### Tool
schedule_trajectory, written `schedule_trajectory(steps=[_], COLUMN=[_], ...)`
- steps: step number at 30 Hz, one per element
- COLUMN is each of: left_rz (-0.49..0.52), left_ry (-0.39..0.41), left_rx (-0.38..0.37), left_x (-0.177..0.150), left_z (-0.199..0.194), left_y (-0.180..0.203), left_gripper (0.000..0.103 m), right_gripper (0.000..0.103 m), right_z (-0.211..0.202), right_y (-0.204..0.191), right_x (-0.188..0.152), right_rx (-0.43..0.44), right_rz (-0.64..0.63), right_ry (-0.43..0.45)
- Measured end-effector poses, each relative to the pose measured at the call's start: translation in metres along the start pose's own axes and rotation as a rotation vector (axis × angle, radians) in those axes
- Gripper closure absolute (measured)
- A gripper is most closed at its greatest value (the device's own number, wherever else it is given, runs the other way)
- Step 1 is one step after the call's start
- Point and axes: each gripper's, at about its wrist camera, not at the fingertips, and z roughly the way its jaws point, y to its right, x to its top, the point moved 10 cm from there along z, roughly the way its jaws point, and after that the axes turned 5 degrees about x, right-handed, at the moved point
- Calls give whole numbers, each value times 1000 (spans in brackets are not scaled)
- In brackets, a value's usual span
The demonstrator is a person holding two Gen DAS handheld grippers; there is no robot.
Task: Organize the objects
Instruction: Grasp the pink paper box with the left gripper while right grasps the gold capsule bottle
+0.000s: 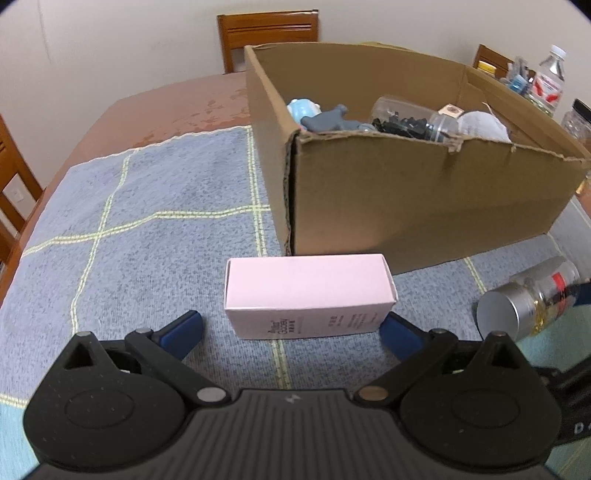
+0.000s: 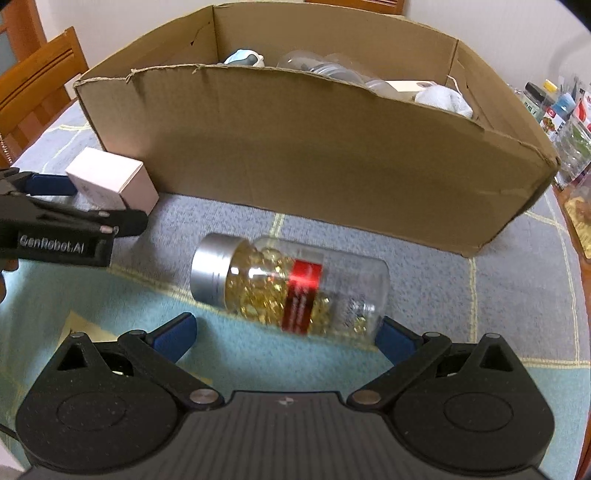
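Note:
A pink carton (image 1: pixel 308 295) lies on its side on the blue checked cloth in front of the cardboard box (image 1: pixel 424 206). My left gripper (image 1: pixel 291 332) is open, its blue pads either side of the carton's near face. A clear bottle of yellow capsules with a silver cap (image 2: pixel 291 284) lies on its side before the cardboard box (image 2: pixel 295 155). My right gripper (image 2: pixel 284 338) is open just short of it. The bottle also shows in the left wrist view (image 1: pixel 528 299). The carton (image 2: pixel 110 181) and left gripper (image 2: pixel 55 195) show at the left of the right wrist view.
The box holds a clear jar (image 1: pixel 413 118), a grey toy (image 1: pixel 325 120), a light-blue item (image 1: pixel 303 107) and a white cloth (image 1: pixel 484 125). Bottles and jars (image 2: pixel 557 110) stand to the box's right. Wooden chairs (image 1: pixel 266 33) surround the table.

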Motion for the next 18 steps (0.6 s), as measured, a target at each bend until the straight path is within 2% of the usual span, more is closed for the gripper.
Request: schedule_trajectory(steps=[5,9,18], left_rz=[14,-12,-94], left_ry=[9,12,-10], left_rx=[-21,-28,-37], left_x=[2,4,7], left_z=[1,0,-5], left_y=[1,0,5], left_gripper=[4,12,13], right_gripper=[0,0,0], right_z=[4,6,10], right_y=[0,4,-1], right_x=[8,12,19], right_rx=[-12,-22,-43], right_rz=[22,39,75], right_ry=[7,10,9])
